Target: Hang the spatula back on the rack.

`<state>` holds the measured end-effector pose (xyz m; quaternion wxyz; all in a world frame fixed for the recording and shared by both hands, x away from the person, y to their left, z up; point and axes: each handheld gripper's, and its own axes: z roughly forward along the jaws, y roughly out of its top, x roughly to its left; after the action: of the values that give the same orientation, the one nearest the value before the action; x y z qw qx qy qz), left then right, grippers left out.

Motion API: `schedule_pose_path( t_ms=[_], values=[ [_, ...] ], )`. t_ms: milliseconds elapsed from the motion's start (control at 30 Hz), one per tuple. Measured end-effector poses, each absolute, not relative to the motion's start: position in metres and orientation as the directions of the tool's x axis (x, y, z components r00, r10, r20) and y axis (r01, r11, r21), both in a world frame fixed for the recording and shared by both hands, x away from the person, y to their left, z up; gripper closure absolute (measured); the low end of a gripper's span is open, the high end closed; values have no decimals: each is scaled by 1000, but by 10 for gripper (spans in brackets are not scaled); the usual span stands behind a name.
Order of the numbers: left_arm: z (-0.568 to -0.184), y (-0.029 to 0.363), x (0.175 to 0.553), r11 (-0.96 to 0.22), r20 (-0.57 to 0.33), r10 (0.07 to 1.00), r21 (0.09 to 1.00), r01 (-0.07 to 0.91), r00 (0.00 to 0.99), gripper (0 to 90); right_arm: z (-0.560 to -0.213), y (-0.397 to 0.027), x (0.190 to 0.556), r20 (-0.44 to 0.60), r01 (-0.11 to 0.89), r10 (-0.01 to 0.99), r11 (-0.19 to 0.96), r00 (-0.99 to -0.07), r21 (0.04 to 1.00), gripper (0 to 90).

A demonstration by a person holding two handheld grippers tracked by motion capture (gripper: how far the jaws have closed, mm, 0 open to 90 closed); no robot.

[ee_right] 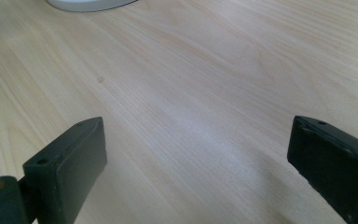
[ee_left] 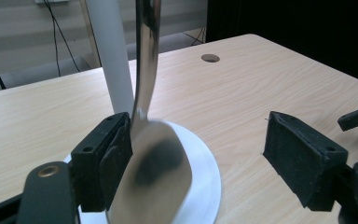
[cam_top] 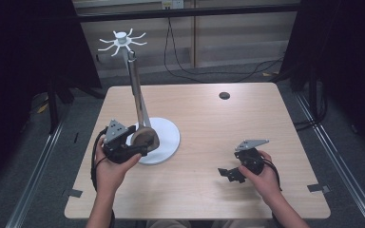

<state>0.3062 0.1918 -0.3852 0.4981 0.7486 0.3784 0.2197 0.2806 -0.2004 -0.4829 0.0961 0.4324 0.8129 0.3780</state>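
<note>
spoon (ee_left: 151,163): polished metal, mirror finish, one piece
bowl: rounded, lowest part, resting on the white round base of the rack (cam_top: 167,137); dark reflection across its face
handle: slim, rising steeply from the bowl, leaning against the rack's white post
pose: near upright, bowl down
place: on the near left part of the rack's base, just beside the post
contact: bowl's edge touching one black pad; other pad well apart
</note>
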Motion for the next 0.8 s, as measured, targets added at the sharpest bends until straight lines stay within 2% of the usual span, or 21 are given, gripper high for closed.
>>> schedule_pose_path(
  t_ms=[367,800],
  values=[
    [-395,179,301,-210,-103,738,904,373,667,198,-484,-199,282,160,624,771,355,-616,696,42],
    [-395,175,297,-215,-106,727,903,371,679,190,-483,-198,282,165,623,769,351,-618,698,42]
  ],
)
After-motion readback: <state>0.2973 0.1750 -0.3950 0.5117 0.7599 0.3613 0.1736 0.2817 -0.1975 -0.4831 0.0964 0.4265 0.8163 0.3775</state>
